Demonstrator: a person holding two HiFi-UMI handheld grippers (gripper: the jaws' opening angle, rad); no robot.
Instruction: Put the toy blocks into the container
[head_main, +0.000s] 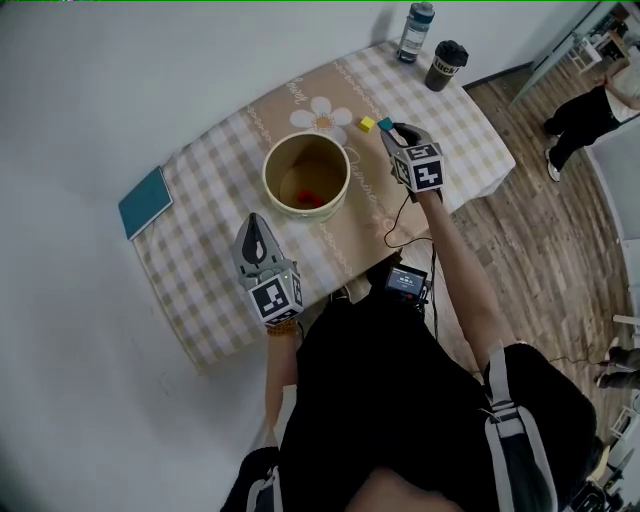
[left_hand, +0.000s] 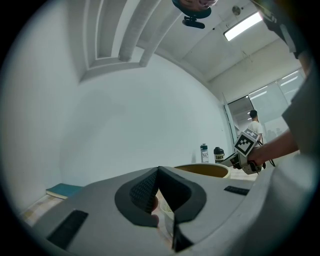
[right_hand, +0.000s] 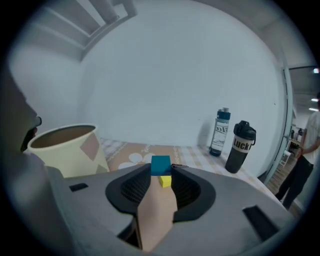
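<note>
Biggest thing here is the table (head_main: 215, 262) with a beige checked cloth and a daisy print, pushed up against a white wall. Sitting in the middle of it is the container (head_main: 266, 172), a cream-coloured bucket standing upright, and you can see a red block (head_main: 311, 199) already lying on its floor. The left gripper (head_main: 254, 220) is parked just on the near side of the bucket, pointing roughly level at it, jaws pressed together at the tips with nothing between them. The right gripper (head_main: 393, 130) is off to the bucket's right, raised above the cloth and tilted down a bit, and it's pinching a teal block (right_hand: 160, 164) right at the tips of its jaws. Over by the left edge of the table there's a teal notebook (head_main: 146, 202) lying flat. At the far corner stand a clear water bottle (head_main: 415, 32) and a dark tumbler (head_main: 446, 66) side by side, well away from everything else. Smallest of the lot is a yellow block (head_main: 367, 124) on the cloth, just beside the held teal one and a little past the daisy.
</note>
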